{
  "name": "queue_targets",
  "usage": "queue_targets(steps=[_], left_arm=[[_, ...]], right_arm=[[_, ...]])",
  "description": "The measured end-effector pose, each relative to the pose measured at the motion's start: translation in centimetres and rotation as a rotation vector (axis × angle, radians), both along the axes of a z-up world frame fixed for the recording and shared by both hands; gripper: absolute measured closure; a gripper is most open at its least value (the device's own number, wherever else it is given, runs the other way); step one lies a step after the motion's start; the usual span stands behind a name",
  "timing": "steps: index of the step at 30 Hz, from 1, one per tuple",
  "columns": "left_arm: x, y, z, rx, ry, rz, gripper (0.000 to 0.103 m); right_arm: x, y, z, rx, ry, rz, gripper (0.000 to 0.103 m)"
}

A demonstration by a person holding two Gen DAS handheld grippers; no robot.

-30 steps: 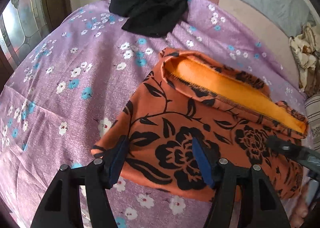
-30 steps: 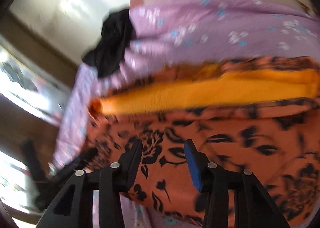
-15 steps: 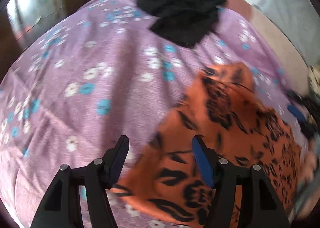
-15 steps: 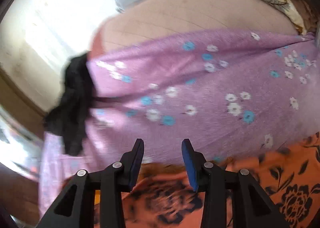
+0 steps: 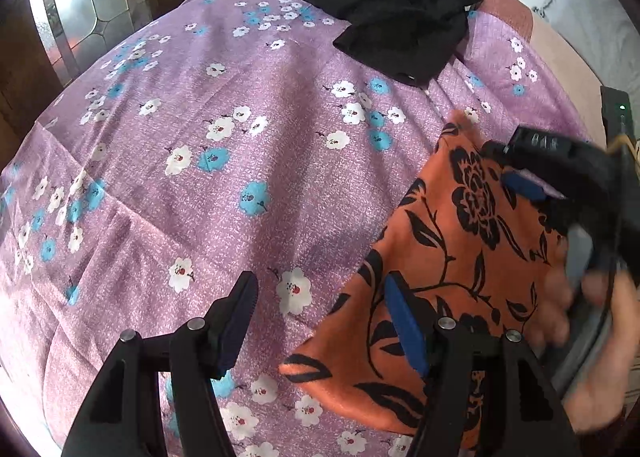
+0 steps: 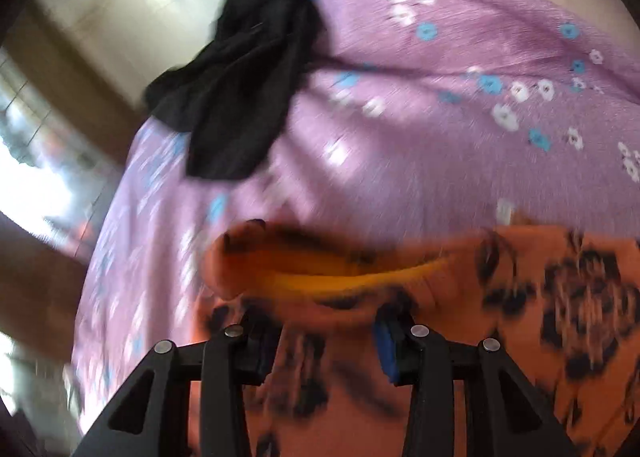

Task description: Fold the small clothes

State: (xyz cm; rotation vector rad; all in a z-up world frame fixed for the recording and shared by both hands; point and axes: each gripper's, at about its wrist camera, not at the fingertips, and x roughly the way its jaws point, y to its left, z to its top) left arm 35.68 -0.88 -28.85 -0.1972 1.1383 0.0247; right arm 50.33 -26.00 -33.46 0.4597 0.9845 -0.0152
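Orange black-floral garment (image 5: 452, 257) lying on the purple floral bedsheet (image 5: 240, 161), left gripper (image 5: 320, 321) spread wide and empty at its left edge, right gripper (image 6: 324, 341) apparently parted over the blurred folded hem, black garment (image 5: 396, 13) heaped well beyond

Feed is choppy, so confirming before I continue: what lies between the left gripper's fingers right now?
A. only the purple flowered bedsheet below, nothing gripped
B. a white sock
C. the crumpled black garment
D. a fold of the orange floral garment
A: the left gripper is open over the purple flowered bedsheet; the orange floral garment lies beside its right finger, and the crumpled black garment sits at the far edge.
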Motion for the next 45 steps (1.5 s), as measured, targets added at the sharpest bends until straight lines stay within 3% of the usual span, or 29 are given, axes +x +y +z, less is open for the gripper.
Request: queue_targets(steps=[5, 10, 14, 18, 21, 22, 23, 25, 27, 30, 33, 35, 39, 41, 45], left_arm=[[0.3, 0.8, 0.5, -0.016, -0.020, 0.006, 0.037], [-1.3, -0.7, 2.8, 0.048, -0.139, -0.054, 0.037], [-2.2, -2.3, 2.3, 0.061, -0.122, -0.120, 0.037], [-1.5, -3.0, 0.2, 0.110, -0.037, -0.127, 0.036], [-1.1, -2.8, -0.5, 0.108, -0.025, -0.121, 0.029], [-1.0, -2.9, -0.5, 0.124, -0.030, -0.126, 0.029], [-1.0, -3.0, -0.5, 0.132, -0.031, -0.130, 0.028], [-0.7, -3.2, -0.4, 0.130, -0.041, -0.131, 0.028], [-0.8, -3.2, 0.4, 0.134, -0.077, -0.131, 0.029], [-0.8, -4.0, 1.3, 0.124, -0.126, -0.159, 0.029], [-0.8, -4.7, 0.9, 0.140, -0.112, -0.196, 0.029], [-0.3, -5.3, -0.7, 0.199, -0.051, -0.212, 0.029], [0.2, -5.4, -1.4, 0.199, -0.023, -0.230, 0.027], [0.4, -5.0, -1.1, 0.171, -0.016, -0.228, 0.027], [0.2, -3.4, 0.7, 0.106, -0.063, -0.186, 0.027]], right_arm=[[-0.9, -2.5, 1.1, 0.072, -0.052, -0.089, 0.061], [-8.6, -7.5, 4.5, 0.019, -0.132, -0.132, 0.061], [-14.0, -14.5, 5.6, -0.039, -0.120, -0.279, 0.061], [-17.0, -22.1, 3.6, 0.031, -0.030, -0.422, 0.061], [-17.7, -26.5, -0.4, 0.049, 0.080, -0.533, 0.062], [-17.9, -27.2, -1.3, 0.063, 0.088, -0.553, 0.076], [-18.5, -27.8, -1.6, 0.093, 0.061, -0.571, 0.079], [-19.3, -27.9, -0.8, 0.122, 0.016, -0.590, 0.078], [-19.7, -27.0, 0.6, 0.080, -0.019, -0.575, 0.074], [-20.0, -24.0, 2.7, 0.077, -0.062, -0.472, 0.074], [-20.8, -20.7, 3.6, 0.086, -0.087, -0.363, 0.074], [-20.8, -17.9, 2.9, 0.073, -0.043, -0.279, 0.074], [-20.2, -15.7, -1.4, 0.048, 0.105, -0.236, 0.075], [-21.1, -15.8, -0.7, 0.058, 0.058, -0.253, 0.075], [-24.7, -16.5, 1.2, 0.177, 0.007, -0.269, 0.075]])
